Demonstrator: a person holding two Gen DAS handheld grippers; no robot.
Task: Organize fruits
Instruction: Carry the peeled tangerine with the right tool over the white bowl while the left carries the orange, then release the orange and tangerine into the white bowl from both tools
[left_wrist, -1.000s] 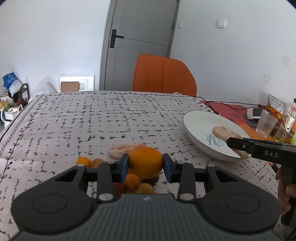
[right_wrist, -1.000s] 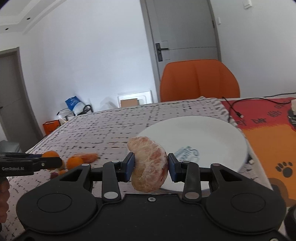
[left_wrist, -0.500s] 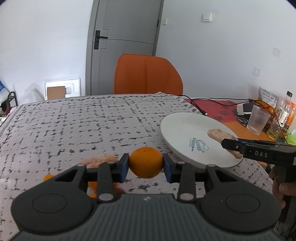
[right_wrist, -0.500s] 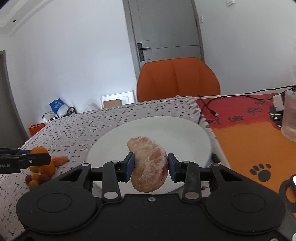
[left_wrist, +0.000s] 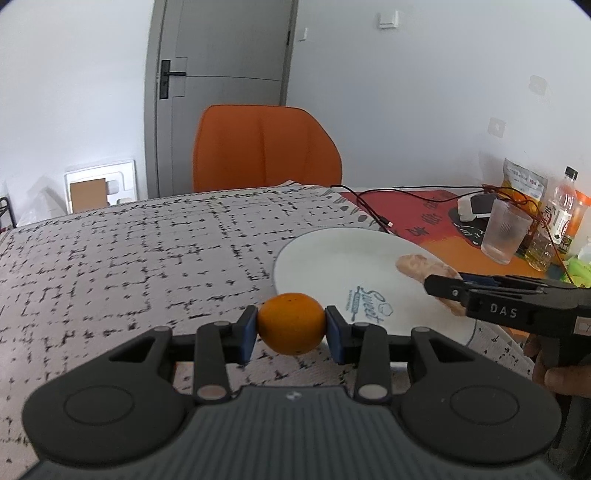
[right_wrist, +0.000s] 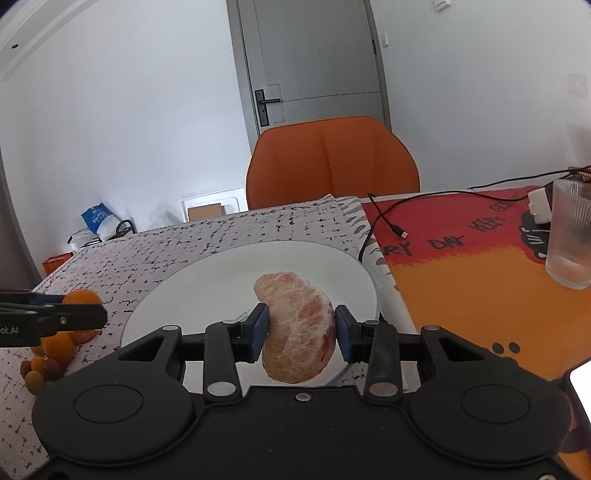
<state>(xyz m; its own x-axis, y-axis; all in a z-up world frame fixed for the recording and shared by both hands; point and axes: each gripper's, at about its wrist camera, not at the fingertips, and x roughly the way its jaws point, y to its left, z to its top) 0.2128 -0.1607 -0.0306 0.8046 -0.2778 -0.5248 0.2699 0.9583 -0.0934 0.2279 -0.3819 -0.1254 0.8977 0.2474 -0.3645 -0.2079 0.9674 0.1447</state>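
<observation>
Holding a small orange tight between its blue pads, the left gripper hangs over the black-and-white tablecloth, just left of the white plate. The right gripper is clamped on a peeled pink grapefruit piece right above the plate's middle.

Only the right wrist view shows the fruit pile on the cloth at the far left: small orange, yellow and dark red fruits lying close together, partly behind the left gripper's black finger. It also shows a blue bag on the floor by the wall. Only the left wrist view shows the blue word printed on the plate, the bottles and snack bag at the far right, and a bit of the person's hand on the right gripper's handle.

Past the cloth's right edge lies a red and orange mat with a black cable and a ribbed glass cup on it. An orange chair stands at the far side of the table, with a grey door behind it.

The cloth left of the plate is bare and wide. The plate's right rim sits close to the cloth's edge and the cable.
</observation>
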